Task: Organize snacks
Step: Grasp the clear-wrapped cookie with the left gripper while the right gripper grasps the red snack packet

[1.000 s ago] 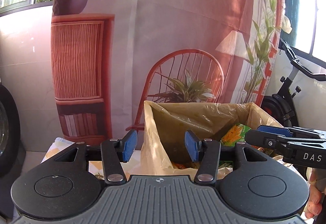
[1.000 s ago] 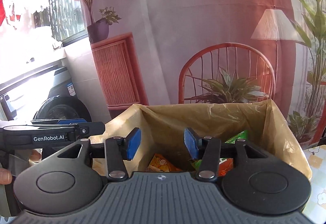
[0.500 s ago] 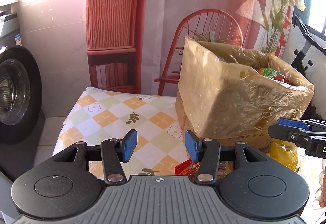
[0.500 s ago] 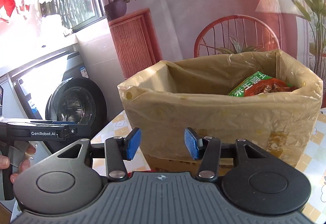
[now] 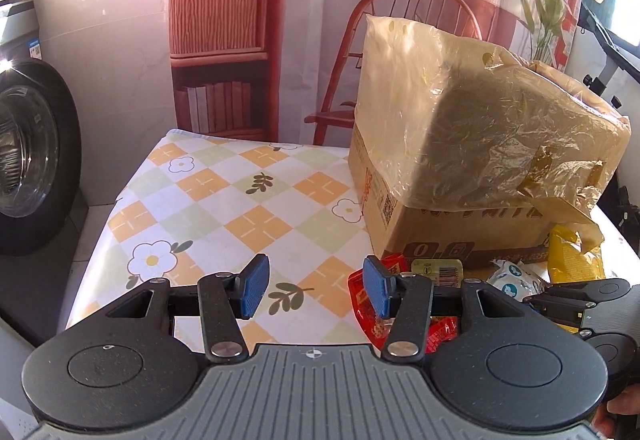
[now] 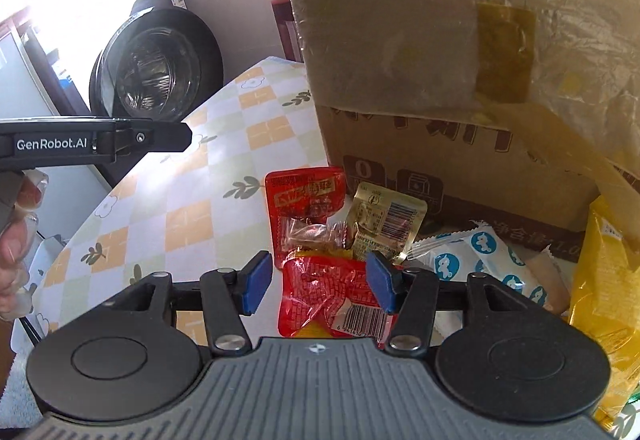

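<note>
A cardboard box (image 5: 460,224) lined with a tan plastic bag (image 6: 420,20) stands on the table. Snack packets lie in front of it: a crumpled red packet (image 6: 324,292), a flat red packet (image 6: 306,196), a gold packet (image 6: 380,220), a white packet with blue prints (image 6: 476,260) and a yellow bag (image 6: 600,280). My right gripper (image 6: 318,286) is open, low over the crumpled red packet, which lies between its pads. My left gripper (image 5: 314,290) is open and empty over the tablecloth, left of the red packets (image 5: 360,292).
The table has a checked flower-print cloth (image 5: 224,208). A washing machine (image 6: 156,68) stands to the left of the table. A printed backdrop with a chair (image 5: 400,52) hangs behind. The left gripper's side shows in the right wrist view (image 6: 96,140).
Both grippers have come down from above the box opening to table level in front of the box. The right gripper now hangs over the loose snack packets. Both stay open.
</note>
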Tool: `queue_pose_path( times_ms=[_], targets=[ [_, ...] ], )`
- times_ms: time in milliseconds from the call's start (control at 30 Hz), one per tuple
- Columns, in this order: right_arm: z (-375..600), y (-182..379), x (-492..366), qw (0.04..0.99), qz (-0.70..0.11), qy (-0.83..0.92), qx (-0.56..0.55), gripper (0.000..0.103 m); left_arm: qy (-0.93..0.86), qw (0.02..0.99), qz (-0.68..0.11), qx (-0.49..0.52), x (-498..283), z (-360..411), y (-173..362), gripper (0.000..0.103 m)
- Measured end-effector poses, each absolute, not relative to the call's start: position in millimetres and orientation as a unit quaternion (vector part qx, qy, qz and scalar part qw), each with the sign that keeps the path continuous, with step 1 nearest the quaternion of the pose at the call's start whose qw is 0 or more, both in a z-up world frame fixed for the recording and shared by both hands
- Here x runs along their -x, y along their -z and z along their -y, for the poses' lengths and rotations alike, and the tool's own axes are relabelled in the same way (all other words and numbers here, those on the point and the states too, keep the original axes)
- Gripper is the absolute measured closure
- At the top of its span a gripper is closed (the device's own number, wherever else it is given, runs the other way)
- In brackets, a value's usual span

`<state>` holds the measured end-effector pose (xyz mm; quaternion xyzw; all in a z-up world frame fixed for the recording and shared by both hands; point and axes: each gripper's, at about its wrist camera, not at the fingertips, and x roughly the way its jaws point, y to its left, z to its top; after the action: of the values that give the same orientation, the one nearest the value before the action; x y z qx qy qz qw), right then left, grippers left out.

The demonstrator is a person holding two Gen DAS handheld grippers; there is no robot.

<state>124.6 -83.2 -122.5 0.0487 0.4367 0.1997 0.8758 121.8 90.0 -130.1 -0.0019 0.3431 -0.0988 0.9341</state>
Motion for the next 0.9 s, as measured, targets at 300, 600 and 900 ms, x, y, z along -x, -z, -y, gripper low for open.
queue_pose_path(
  times_ms=[300,600,900],
  targets=[
    [67,143,-131,0.855,-0.479,-0.198,-0.009,0.042,0.097,0.935,-0.341,0.0,-123,-85,134,0.049],
    [83,139,-126,0.864,-0.464,-0.192,-0.038,0.063,0.103,0.931,-0.351,-0.011,-127,-81,144,0.049],
    [110,118,-123,0.886,-0.422,-0.172,-0.083,0.081,0.13,0.923,-0.36,-0.029,-128,-74,160,0.05]
  ],
)
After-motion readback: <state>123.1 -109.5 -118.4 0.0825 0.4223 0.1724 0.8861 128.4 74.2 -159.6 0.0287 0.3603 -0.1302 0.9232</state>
